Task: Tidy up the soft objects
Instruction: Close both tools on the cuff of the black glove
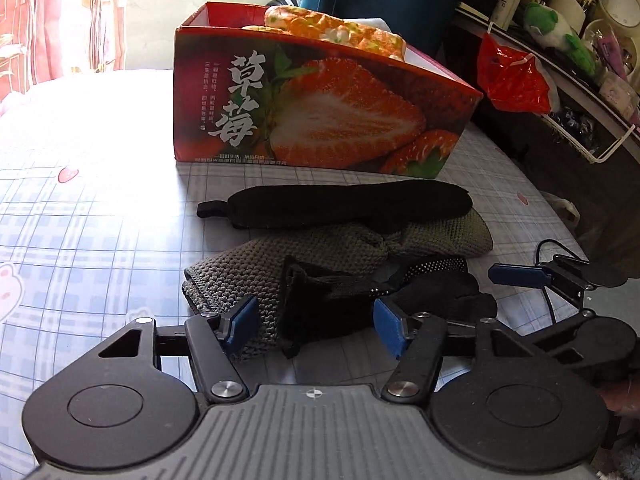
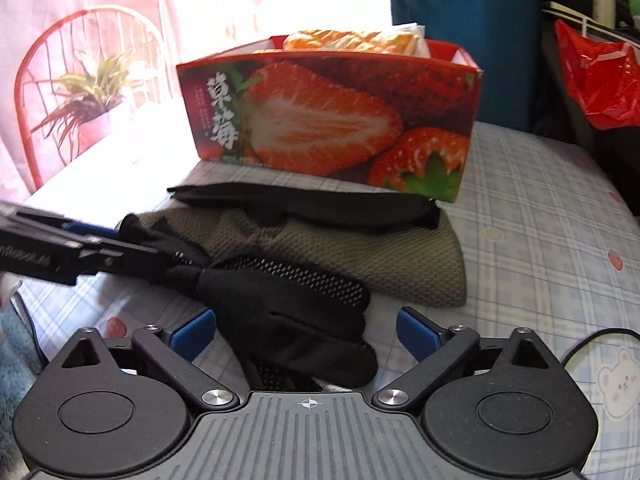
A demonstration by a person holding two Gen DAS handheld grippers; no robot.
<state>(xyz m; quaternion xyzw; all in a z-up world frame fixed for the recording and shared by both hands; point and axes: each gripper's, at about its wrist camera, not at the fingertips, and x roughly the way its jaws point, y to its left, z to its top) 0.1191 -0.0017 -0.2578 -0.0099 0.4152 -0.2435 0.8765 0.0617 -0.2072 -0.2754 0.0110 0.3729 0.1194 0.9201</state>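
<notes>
Surface: bed sheet [image 1: 100,220], pale blue check with strawberry and bear prints
Box: strawberry box [image 1: 320,112] stands upright at the far side of the pile, open top, an orange patterned soft item [image 1: 340,32] already inside
Pile: black band [image 1: 340,204] lies just in front of the box; grey knit cloth [image 1: 248,276] under and nearer; black dotted glove [image 2: 288,304] on top of the cloth, nearest both grippers
Left gripper [image 1: 314,322]: jaws part open, straddling the cuff end of the glove; blue pads not seen pressing on it, no grip yet
Right gripper [image 2: 306,330]: jaws wide, the glove's fingers between them, pads clear of the fabric
Pose: both grippers tilted down toward the sheet, side by side, the left one reaching in from the left edge of the right wrist view, low over the pile
Step, judged: 2-handed pick of the glove, likely for folding or boxing
Risk 1: the left pads sit against the knit cloth's edge; closing here could pinch cloth with glove and drag both
Risk 2: the right jaws may catch only 1 or 2 glove fingers, so the glove would dangle and slip
Risk 3: pressing lower could snag the sheet
Risk 4: the 2 grippers are close and could collide
</notes>
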